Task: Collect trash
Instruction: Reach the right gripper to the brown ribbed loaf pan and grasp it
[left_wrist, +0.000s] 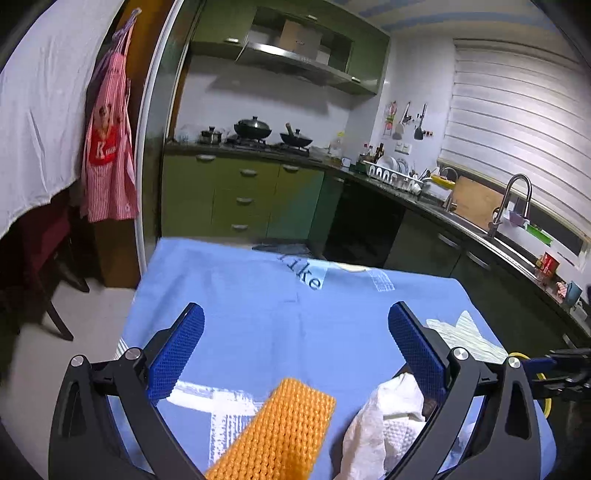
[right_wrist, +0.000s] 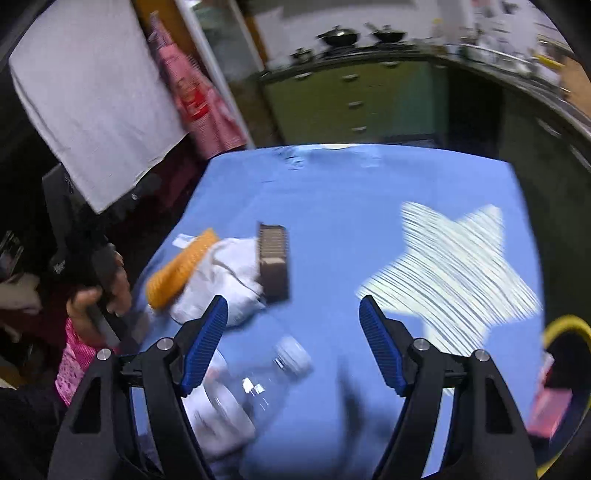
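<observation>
On the blue-clothed table (right_wrist: 332, 192) in the kitchen, the clear plastic bottle (right_wrist: 258, 384) lies beneath the right gripper (right_wrist: 293, 325), both grippers' jaws standing wide and empty; the jaws should be centred across its body before closing.

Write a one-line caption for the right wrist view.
Open right gripper over the blue tablecloth, above a clear plastic bottle.

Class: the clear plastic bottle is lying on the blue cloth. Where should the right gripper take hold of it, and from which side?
Grip the plastic bottle across its body just below the white cap, coming down from above. It lies on its side, cap pointing away, so the open right gripper can probably straddle its round width there.
</observation>
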